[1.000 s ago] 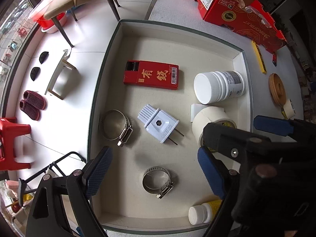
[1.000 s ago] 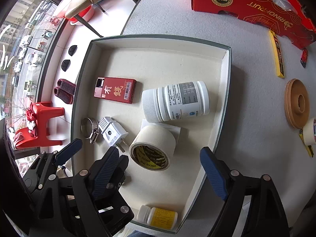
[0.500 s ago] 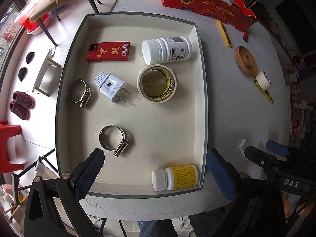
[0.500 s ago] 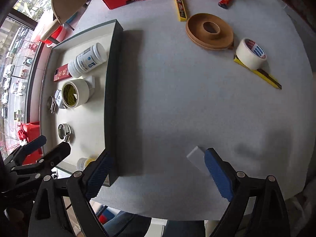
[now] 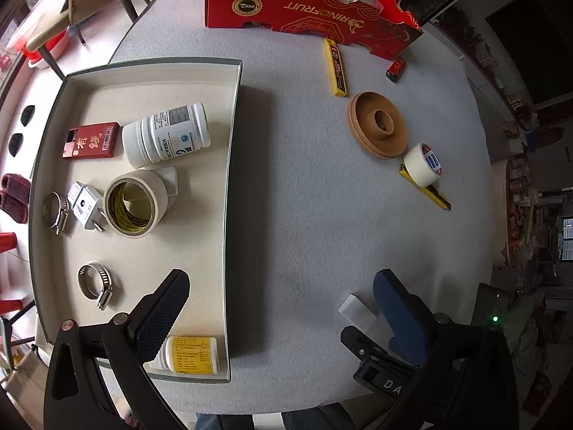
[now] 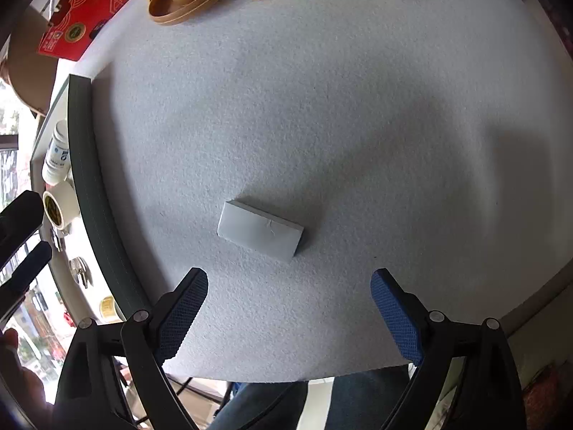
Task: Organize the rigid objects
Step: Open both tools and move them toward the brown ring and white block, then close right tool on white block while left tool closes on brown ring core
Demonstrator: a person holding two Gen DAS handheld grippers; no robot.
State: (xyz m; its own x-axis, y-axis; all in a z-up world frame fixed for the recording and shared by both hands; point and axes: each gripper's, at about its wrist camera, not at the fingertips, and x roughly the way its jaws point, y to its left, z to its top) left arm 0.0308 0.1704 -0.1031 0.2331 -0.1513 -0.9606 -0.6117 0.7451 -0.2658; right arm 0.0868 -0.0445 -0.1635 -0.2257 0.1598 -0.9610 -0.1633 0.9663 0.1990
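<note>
- Right gripper (image 6: 288, 304) hangs low over the grey table (image 6: 358, 125), blue-padded jaws spread wide apart with nothing between them.
- Just ahead of it a small white rectangular block (image 6: 260, 235) lies flat on the table, set at a bit of an angle, not touching either finger. Can't really tell what it is, just a plain white slab.
- Left gripper (image 5: 283, 308) is also wide open and holding nothing. Its one finger hangs over the near end of the tray (image 5: 232, 143), the other over bare table close to that same white block.
- The tray sits on the left part of the table and holds a fair bit of stuff: a big white pill bottle (image 5: 166, 135) lying on its side, a red box with gold characters (image 5: 91, 140) just beside its cap, a roll of cream tape (image 5: 134, 202) leaning on something white behind it, a white plug adapter (image 5: 85, 208) touching the roll, two metal hose clamps (image 5: 96, 283), and a small yellow-label bottle (image 5: 188, 354) lying at the near corner.
- Out on the table, well apart from the tray: a round wooden ring-shaped dish (image 5: 378, 125), a small white tape roll (image 5: 424, 165) sitting on a yellow utility knife (image 5: 428, 190), a yellow blade case (image 5: 335, 66), a little red battery (image 5: 395, 68), and a red fruit box (image 5: 304, 3) at the far edge.
</note>
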